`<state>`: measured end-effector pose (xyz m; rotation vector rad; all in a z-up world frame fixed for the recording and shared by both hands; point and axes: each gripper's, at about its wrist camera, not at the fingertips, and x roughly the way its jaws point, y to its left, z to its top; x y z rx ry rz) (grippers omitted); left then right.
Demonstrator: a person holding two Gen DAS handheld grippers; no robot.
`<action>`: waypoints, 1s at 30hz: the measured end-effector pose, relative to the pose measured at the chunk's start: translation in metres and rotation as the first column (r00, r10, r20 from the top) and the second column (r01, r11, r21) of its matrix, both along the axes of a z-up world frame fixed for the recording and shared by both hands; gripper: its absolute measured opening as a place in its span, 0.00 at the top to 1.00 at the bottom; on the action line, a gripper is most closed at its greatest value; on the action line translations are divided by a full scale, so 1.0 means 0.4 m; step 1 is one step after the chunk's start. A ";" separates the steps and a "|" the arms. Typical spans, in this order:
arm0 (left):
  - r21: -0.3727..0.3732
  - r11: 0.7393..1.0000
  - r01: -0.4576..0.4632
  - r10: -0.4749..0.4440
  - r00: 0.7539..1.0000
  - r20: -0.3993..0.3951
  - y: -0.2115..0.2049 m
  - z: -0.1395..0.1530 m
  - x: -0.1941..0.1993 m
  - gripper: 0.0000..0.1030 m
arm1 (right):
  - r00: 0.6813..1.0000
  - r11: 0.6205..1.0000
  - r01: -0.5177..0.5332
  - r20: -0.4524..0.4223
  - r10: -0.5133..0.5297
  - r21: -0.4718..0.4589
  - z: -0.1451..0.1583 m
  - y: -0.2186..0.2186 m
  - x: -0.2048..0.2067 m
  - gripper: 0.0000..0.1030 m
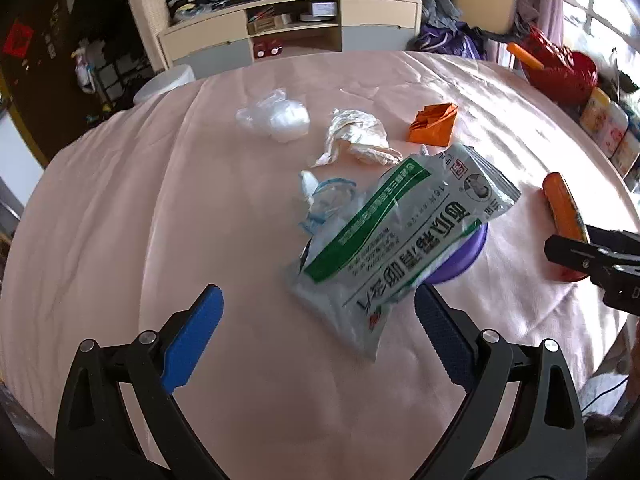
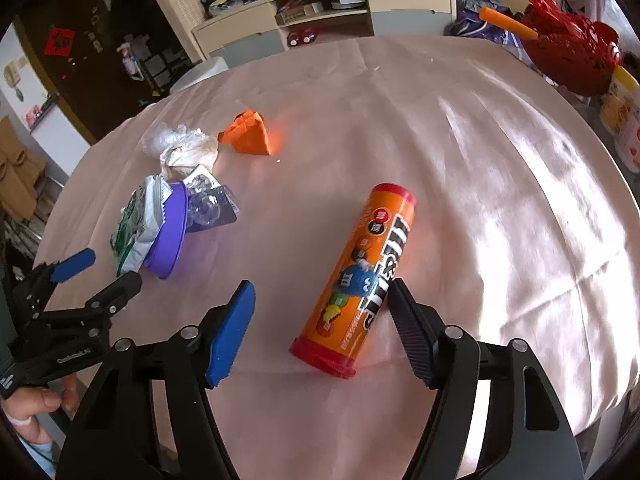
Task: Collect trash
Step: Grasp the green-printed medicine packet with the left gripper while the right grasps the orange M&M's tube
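Trash lies on a round table with a pink cloth (image 1: pixel 120 208). A white-and-green packet (image 1: pixel 392 240) leans on a purple lid (image 1: pixel 464 256). My left gripper (image 1: pixel 318 304) is open, just short of the packet's near end. Beyond lie clear blister wrap (image 1: pixel 324 196), crumpled tissue (image 1: pixel 356 136), a clear plastic wad (image 1: pixel 276 116) and orange folded paper (image 1: pixel 434 120). An orange M&M's tube (image 2: pixel 360 276) lies on its side. My right gripper (image 2: pixel 322 296) is open, its fingers on either side of the tube's near half, not closed on it.
A red basket (image 2: pixel 576 56) and jars (image 2: pixel 624 116) stand at the table's far right edge. A white bin (image 1: pixel 164 82) sits beyond the far left edge. A cluttered shelf unit (image 1: pixel 292 28) stands behind. The left gripper shows in the right wrist view (image 2: pixel 100 268).
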<state>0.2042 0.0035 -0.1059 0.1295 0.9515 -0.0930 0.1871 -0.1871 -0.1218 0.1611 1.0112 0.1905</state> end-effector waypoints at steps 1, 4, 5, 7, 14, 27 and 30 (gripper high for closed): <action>0.001 1.000 0.008 -0.008 1.000 0.000 -0.003 -0.004 0.006 0.11 | 1.000 1.000 -0.001 0.004 0.001 -0.005 0.000 0.001 0.005 0.35; -0.009 1.000 0.028 -0.028 1.000 -0.003 -0.012 -0.014 0.019 0.11 | 1.000 1.000 -0.002 0.013 0.002 -0.009 -0.001 0.004 0.015 0.36; -0.013 0.999 0.036 -0.036 0.999 -0.004 -0.015 -0.019 0.024 0.11 | 1.000 1.000 -0.002 0.016 0.003 -0.012 0.000 0.002 0.017 0.37; -0.030 0.998 0.047 -0.047 0.999 -0.007 -0.016 -0.026 0.028 0.11 | 1.000 1.000 -0.002 0.024 0.002 -0.026 0.001 0.005 0.021 0.44; -0.074 0.995 0.070 -0.070 0.998 0.009 -0.024 -0.019 0.020 0.42 | 0.999 0.998 -0.003 0.045 0.006 -0.069 -0.001 0.002 0.018 0.70; -0.120 0.992 0.047 -0.055 0.997 -0.060 0.003 0.002 -0.063 0.62 | 0.998 0.994 -0.063 0.008 0.064 -0.090 0.006 0.011 -0.048 0.71; -0.121 0.992 0.032 -0.039 0.998 -0.054 0.010 0.013 -0.090 0.62 | 0.998 0.995 -0.071 -0.003 0.070 -0.074 0.007 0.007 -0.081 0.71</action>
